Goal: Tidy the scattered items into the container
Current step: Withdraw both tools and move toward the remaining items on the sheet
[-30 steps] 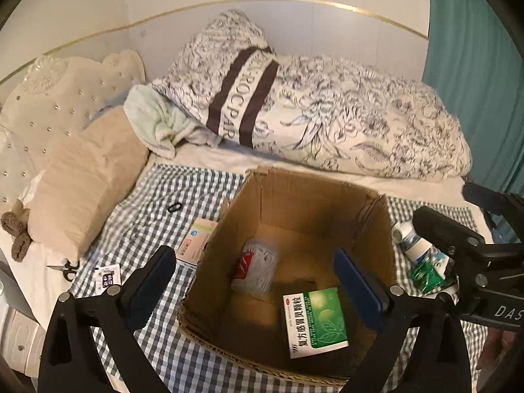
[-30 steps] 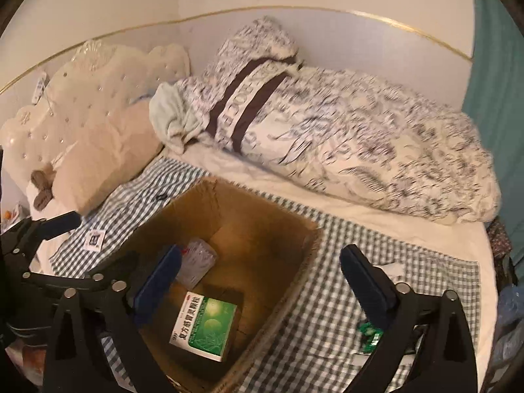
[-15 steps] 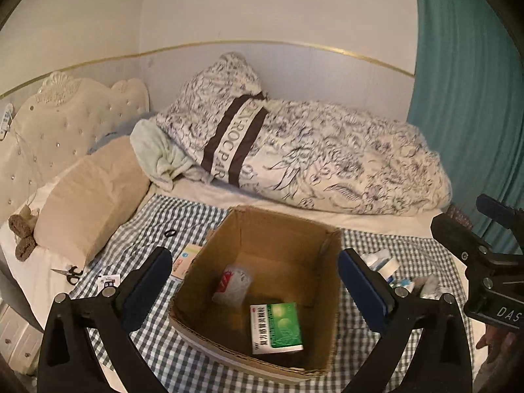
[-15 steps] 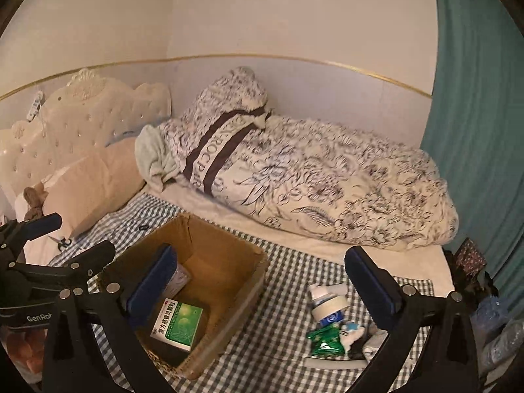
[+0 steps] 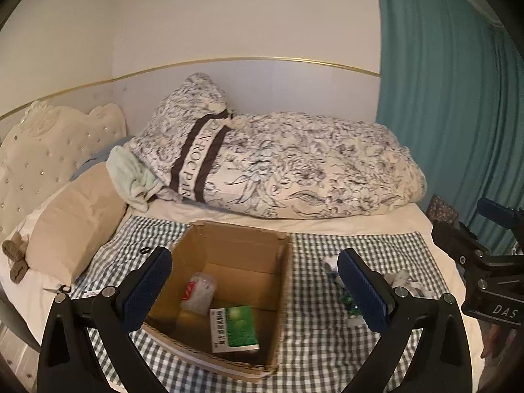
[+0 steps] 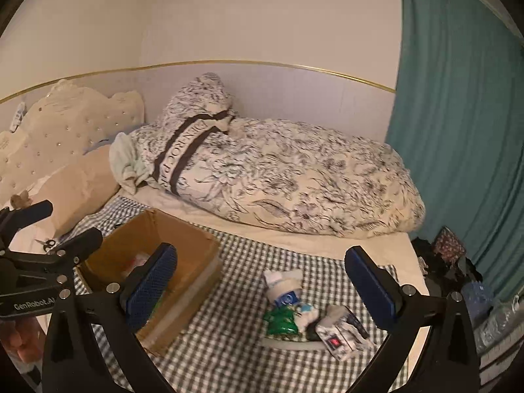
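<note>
An open cardboard box point(image 5: 235, 245) point(image 6: 183, 232) sits on a checked cloth on the bed. Inside it lie a green medicine box point(image 5: 236, 327) and a clear plastic packet point(image 5: 198, 290). My left gripper point(image 5: 255, 291) is open and empty, held above and in front of the box. My right gripper point(image 6: 262, 290) is open and empty above a pile right of the box: a white tube with a blue label point(image 6: 284, 290), a green packet point(image 6: 281, 321) and a patterned pack point(image 6: 344, 332). Scissors point(image 5: 60, 289) lie left of the cloth.
A floral duvet roll point(image 5: 294, 170) and a beige pillow point(image 5: 72, 216) lie behind and left of the box. A teal curtain point(image 6: 458, 131) hangs at the right. Dark clutter point(image 6: 448, 262) sits off the bed's right edge. A small black ring point(image 5: 144, 250) lies on the cloth.
Both grippers have pulled back and up from the box, so it looks smaller and farther. The right gripper has swung right, toward the pile of items. Both stayed open.
</note>
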